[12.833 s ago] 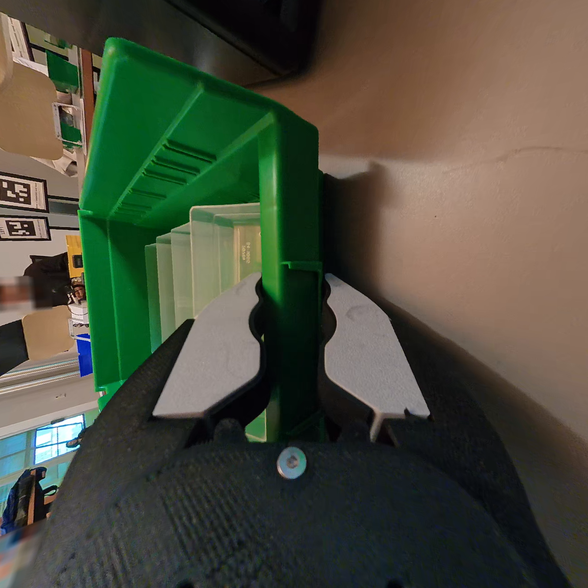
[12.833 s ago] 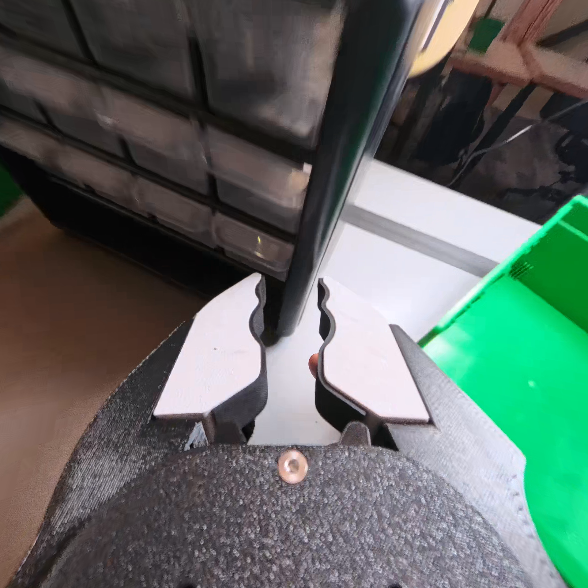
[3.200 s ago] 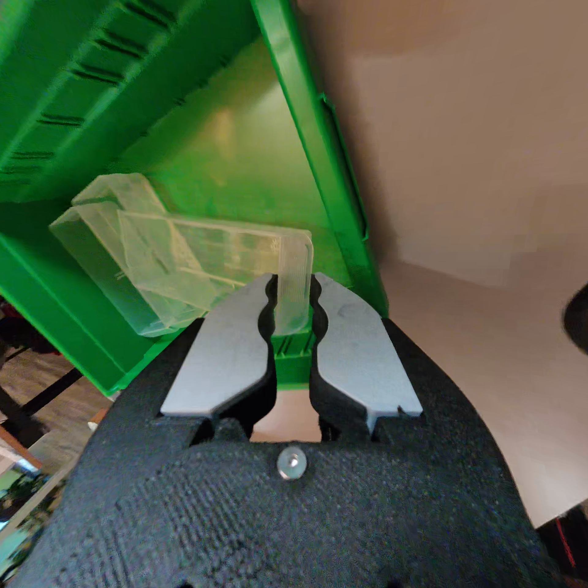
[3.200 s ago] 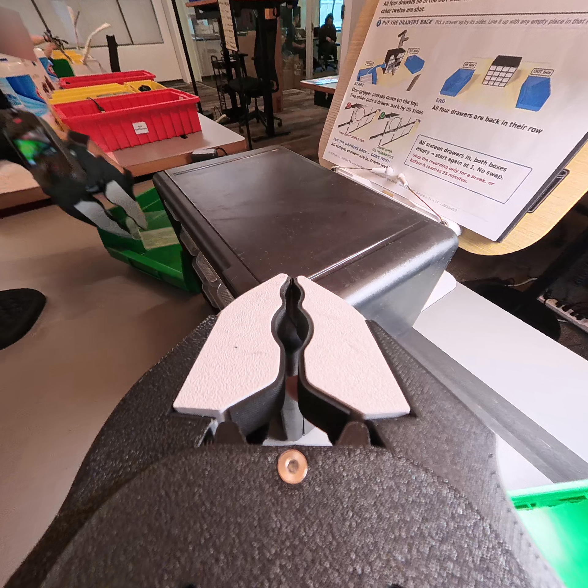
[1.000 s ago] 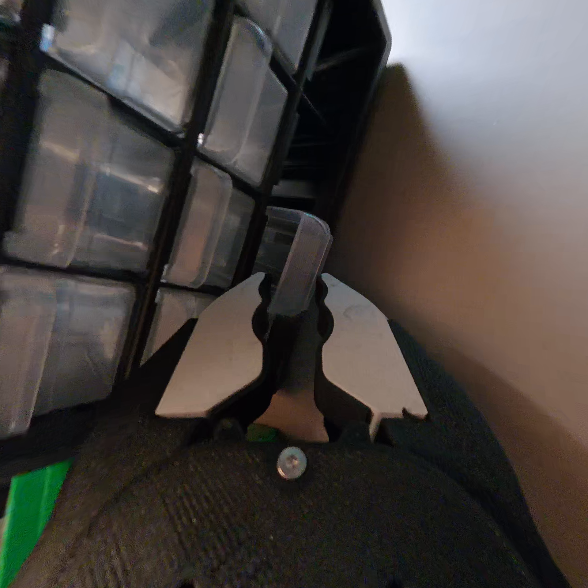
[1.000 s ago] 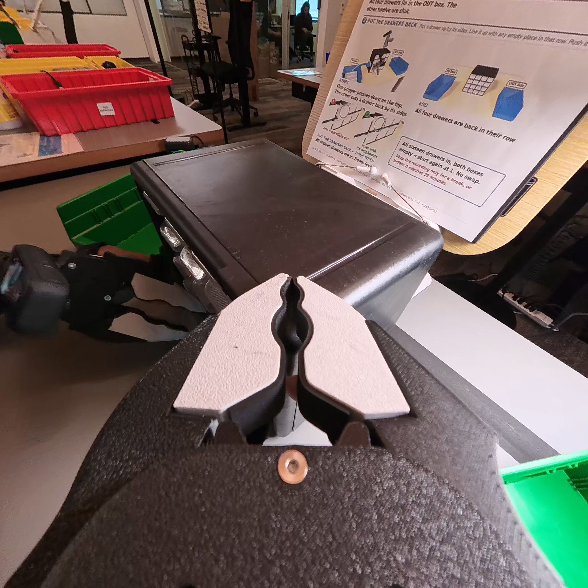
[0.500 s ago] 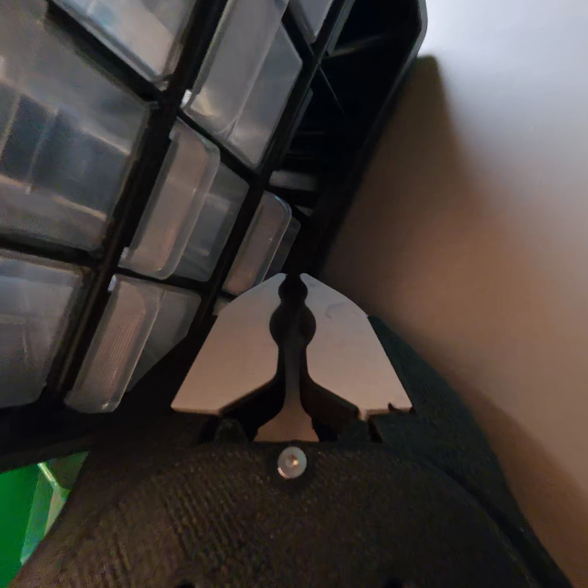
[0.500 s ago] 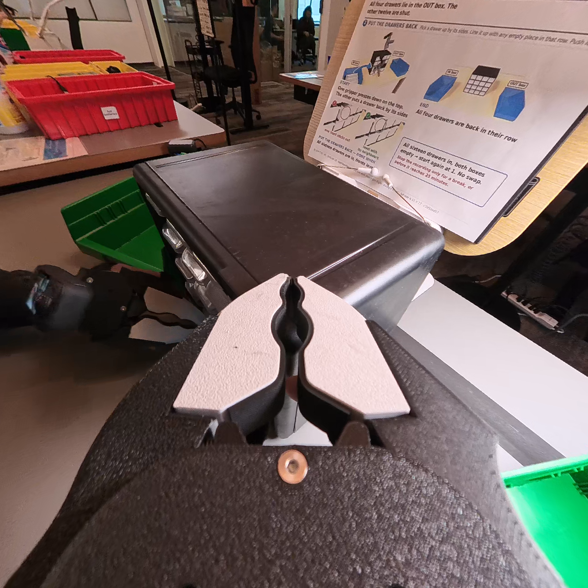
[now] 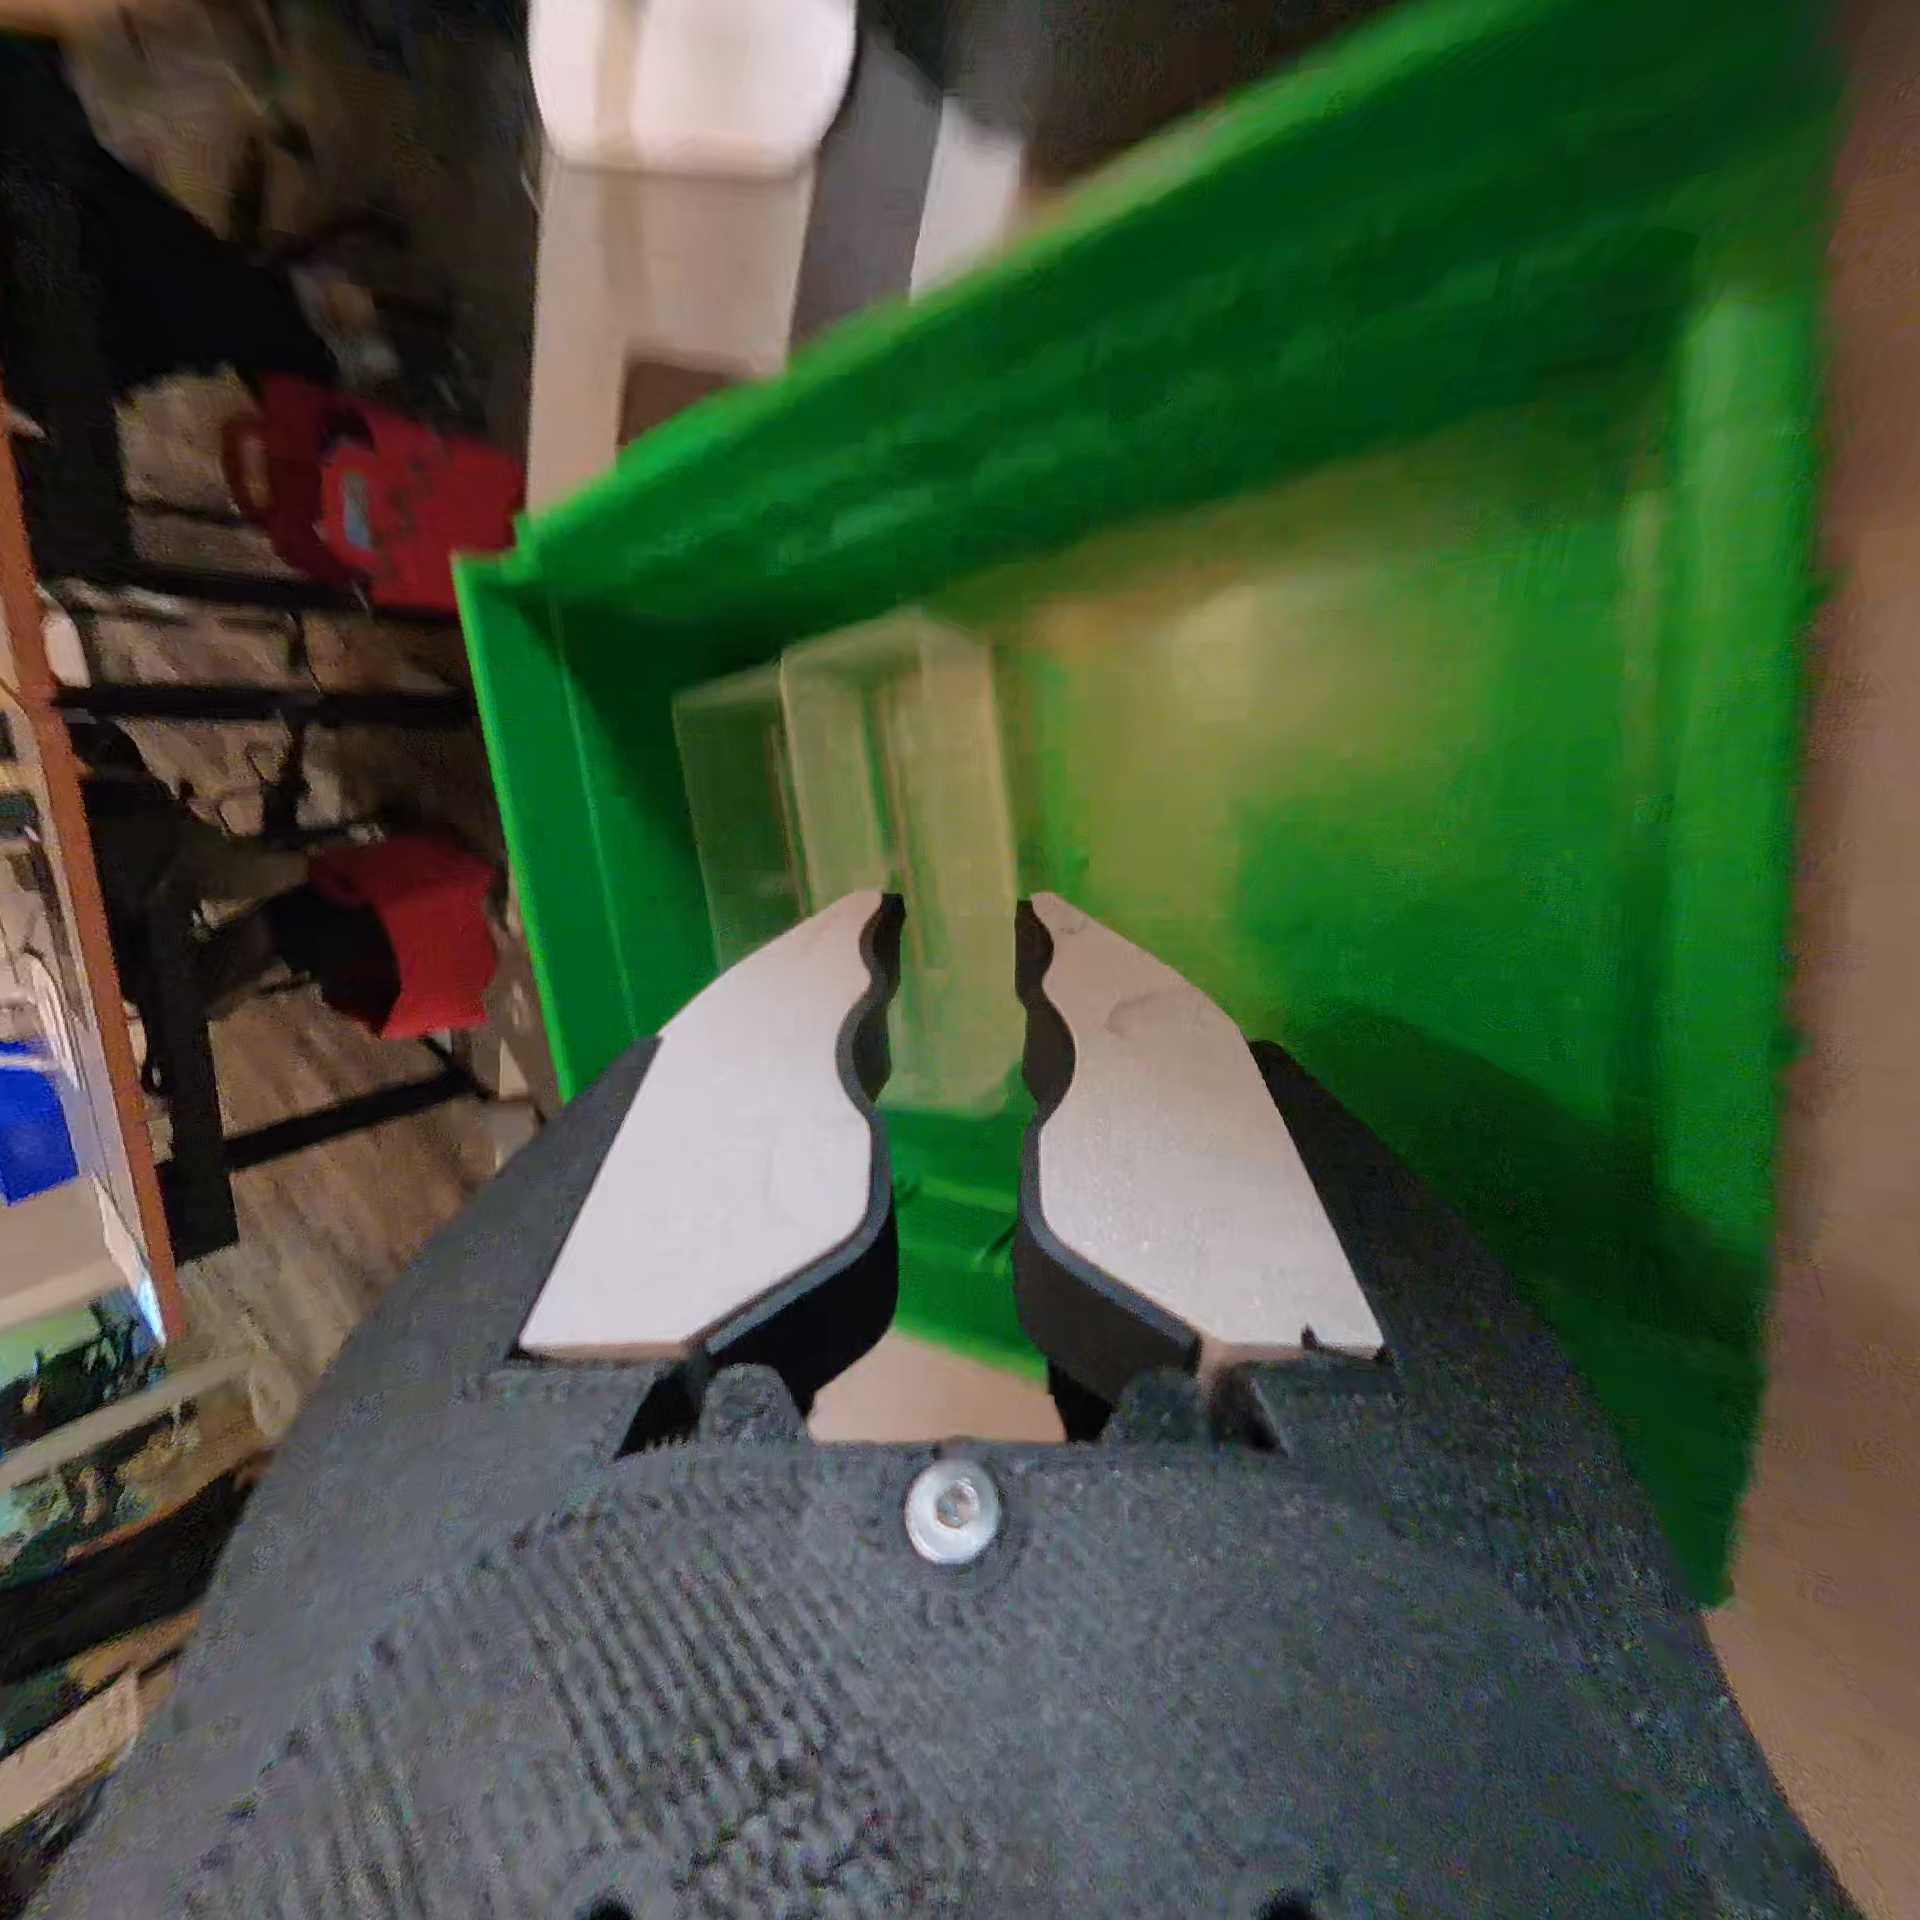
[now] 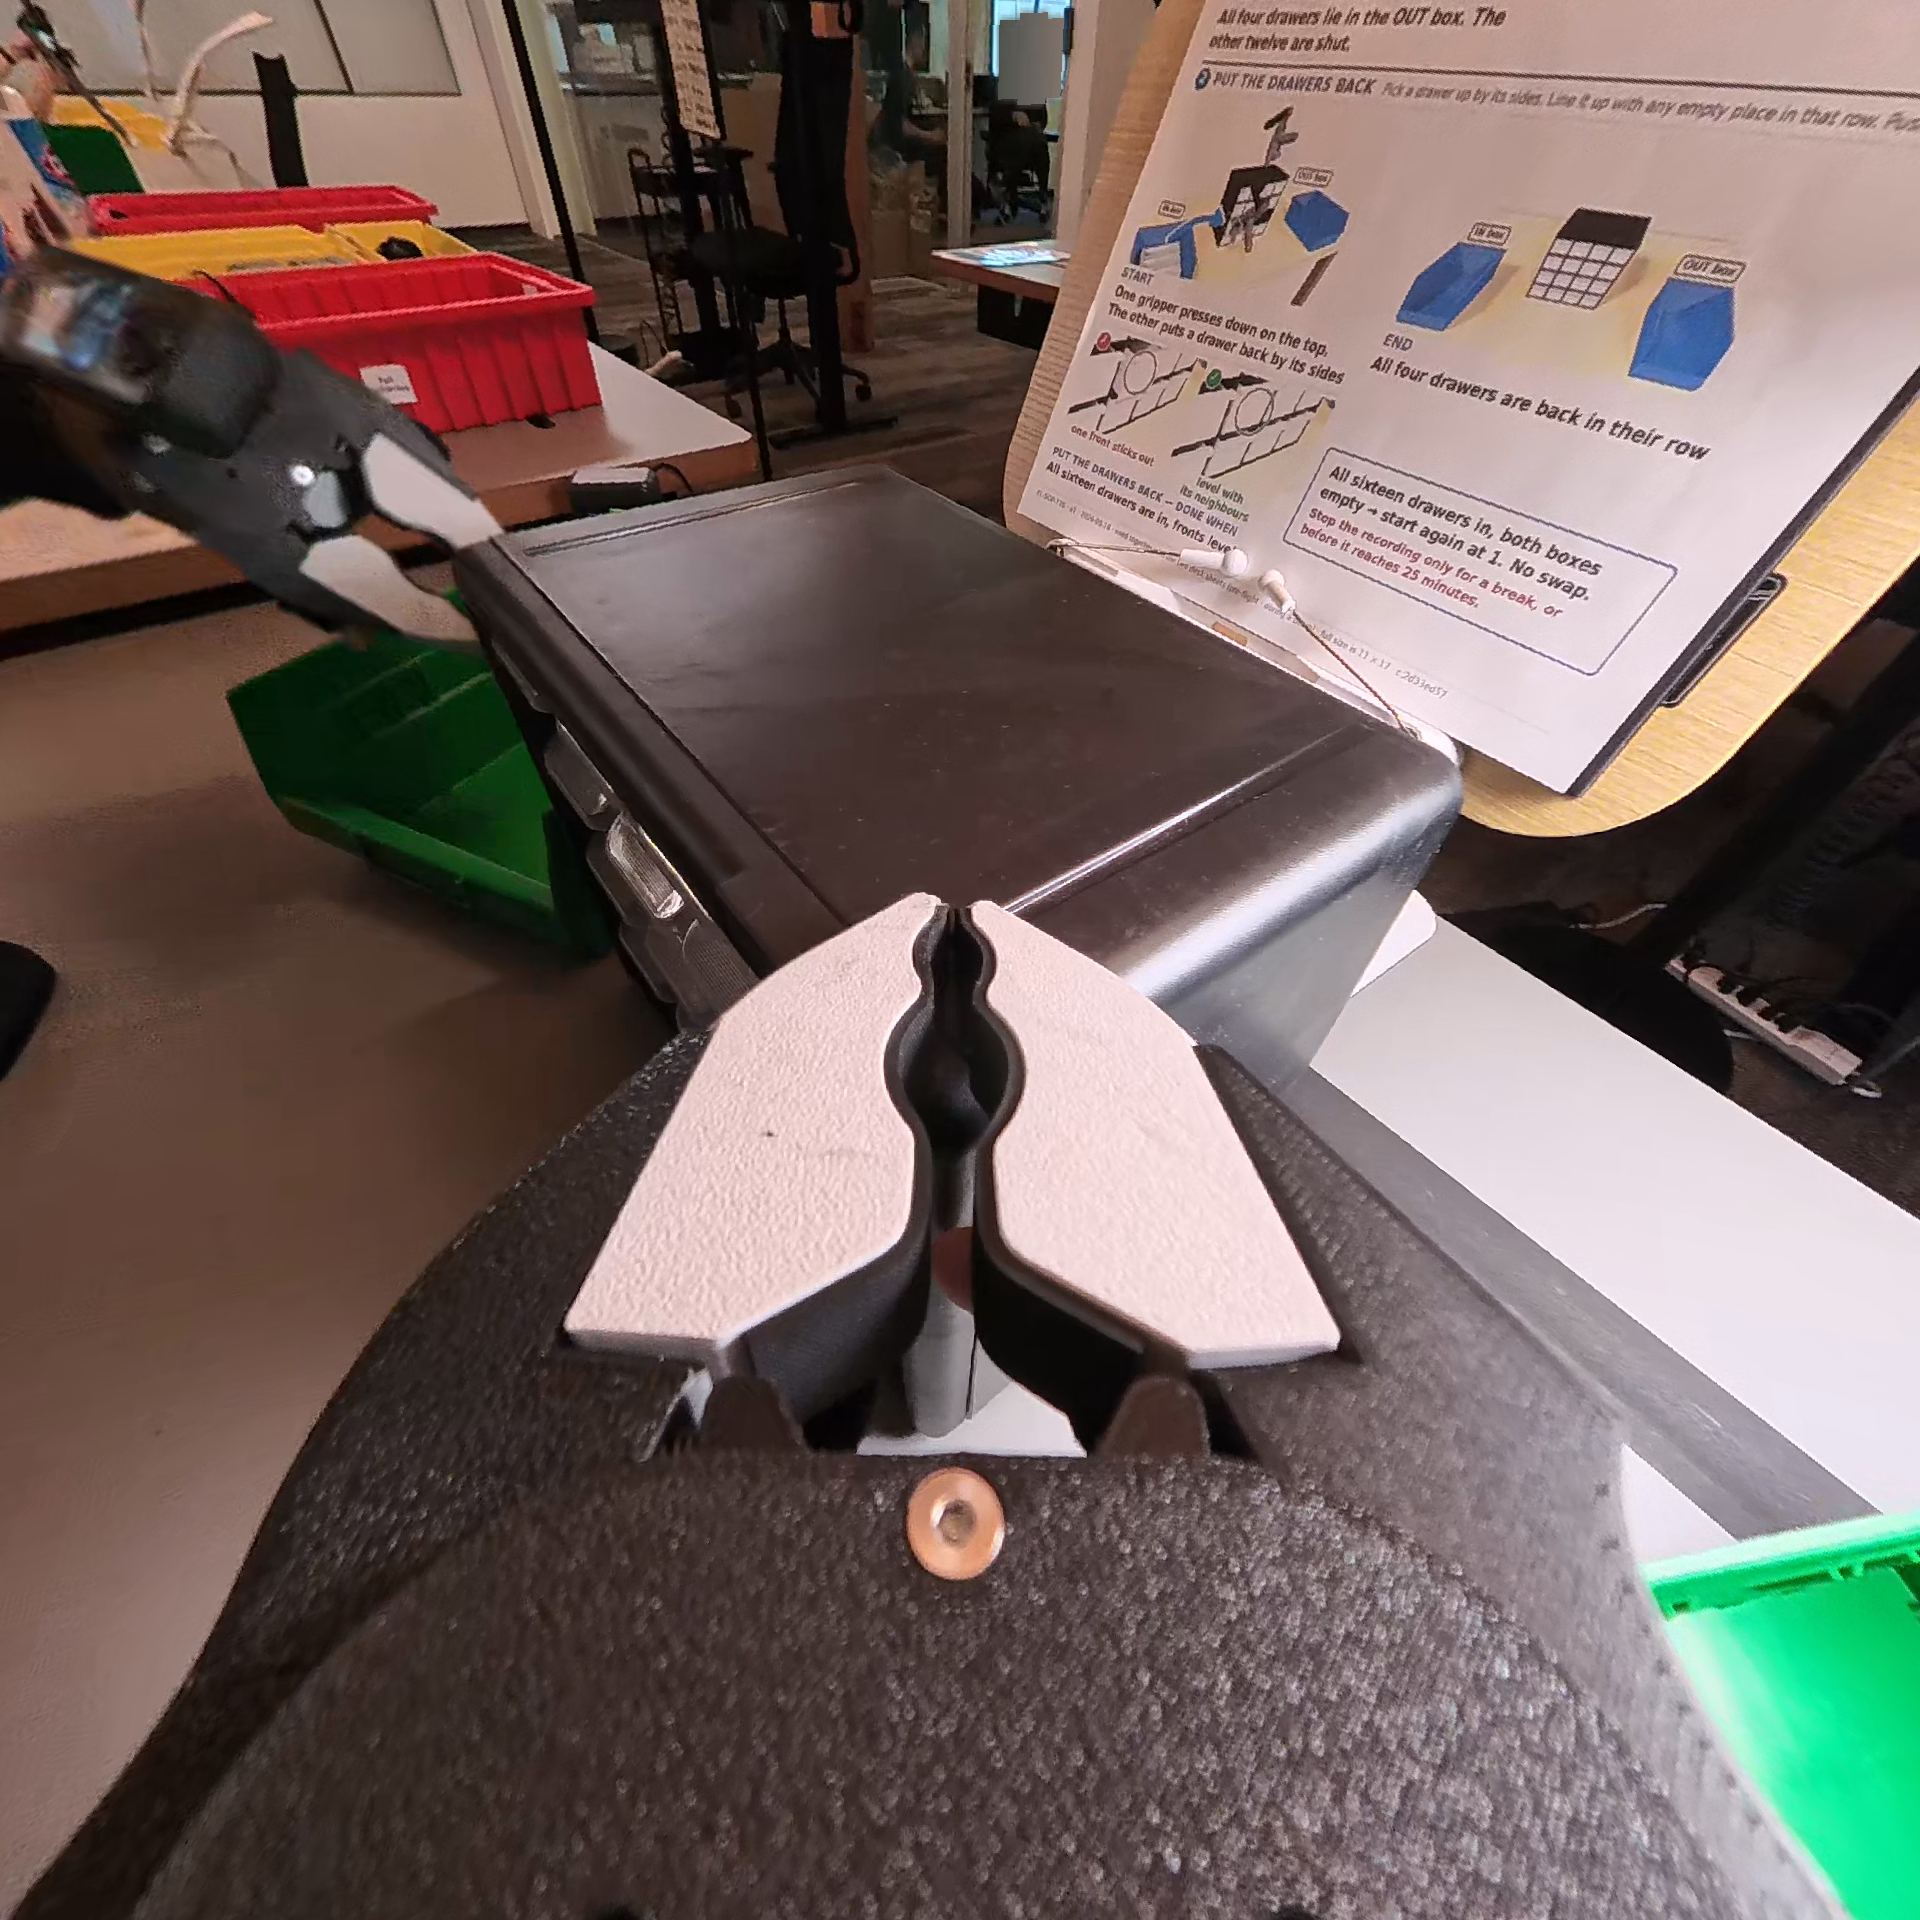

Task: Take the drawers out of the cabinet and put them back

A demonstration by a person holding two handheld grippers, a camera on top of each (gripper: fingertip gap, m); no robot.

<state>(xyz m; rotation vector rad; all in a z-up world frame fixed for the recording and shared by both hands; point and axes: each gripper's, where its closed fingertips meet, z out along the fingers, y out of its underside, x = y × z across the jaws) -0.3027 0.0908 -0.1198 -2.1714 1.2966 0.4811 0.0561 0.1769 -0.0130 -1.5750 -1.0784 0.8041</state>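
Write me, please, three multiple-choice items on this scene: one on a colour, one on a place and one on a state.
1. What colour is the cabinet?
A. White
B. Black
C. Blue

2. Where does the clear drawer in the left wrist view lie?
A. On the cabinet's top
B. On the bare table
C. In the green bin

3. How does the right gripper stand?
A. Wide open
B. Shut on a drawer
C. Shut, holding nothing

Answers:
1. B: its top and side are black all over.
2. C: green walls surround the drawer, though the view is blurred.
3. C: its fingers meet at the tips with nothing between them.
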